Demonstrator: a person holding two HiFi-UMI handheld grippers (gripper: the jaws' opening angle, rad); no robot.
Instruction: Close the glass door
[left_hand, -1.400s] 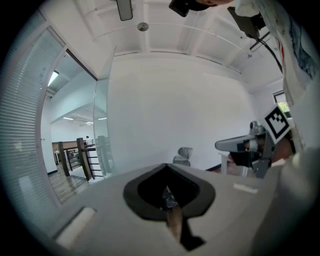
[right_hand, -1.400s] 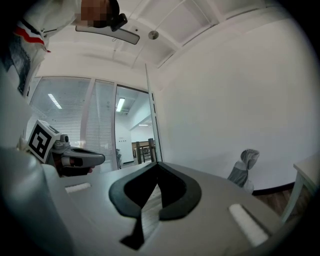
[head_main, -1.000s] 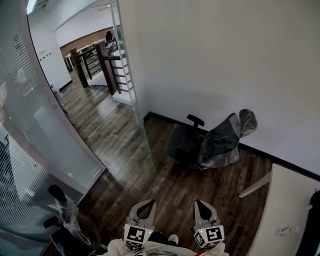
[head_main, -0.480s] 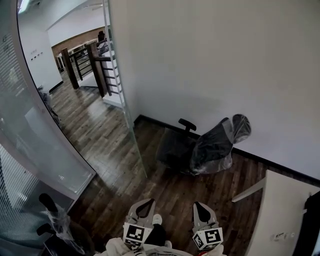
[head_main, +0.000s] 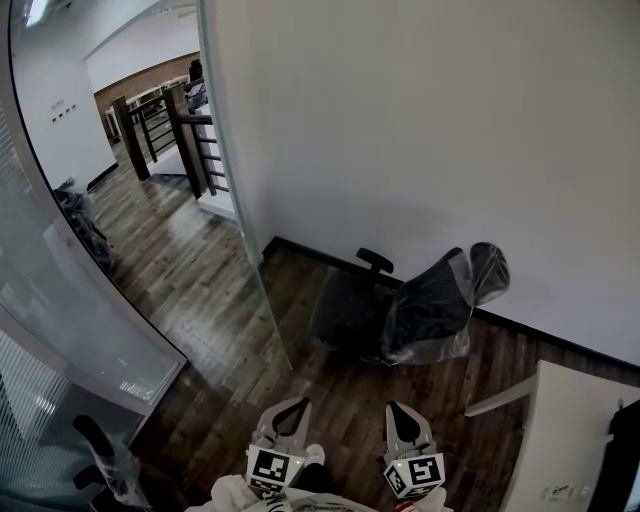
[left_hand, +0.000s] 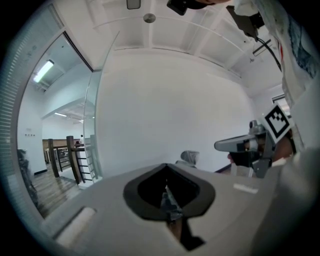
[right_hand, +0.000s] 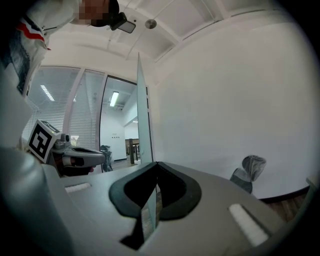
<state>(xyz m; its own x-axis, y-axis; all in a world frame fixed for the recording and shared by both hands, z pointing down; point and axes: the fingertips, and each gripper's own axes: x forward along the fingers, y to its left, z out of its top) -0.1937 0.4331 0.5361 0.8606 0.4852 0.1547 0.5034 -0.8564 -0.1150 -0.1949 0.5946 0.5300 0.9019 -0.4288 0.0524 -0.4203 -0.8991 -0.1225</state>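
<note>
The glass door (head_main: 240, 220) stands open, its free edge running from the ceiling down to the wood floor ahead and to the left of me. It also shows as a thin upright pane in the left gripper view, glass door (left_hand: 92, 125), and in the right gripper view, glass door (right_hand: 144, 115). My left gripper (head_main: 292, 408) and right gripper (head_main: 400, 408) are side by side at the bottom of the head view, well short of the door. Both are shut, with nothing between their fingers. Neither touches the door.
An office chair wrapped in plastic (head_main: 420, 300) stands against the white wall (head_main: 450, 120) straight ahead. A white desk (head_main: 570, 440) is at the right. A curved glass partition (head_main: 60, 280) and another wrapped chair (head_main: 100, 450) are at the left. Beyond the door is a railing (head_main: 180, 130).
The door's edge and the doorway have slid left in the head view, and the curved partition fills less of it. Both grippers keep their place at the bottom, still shut.
</note>
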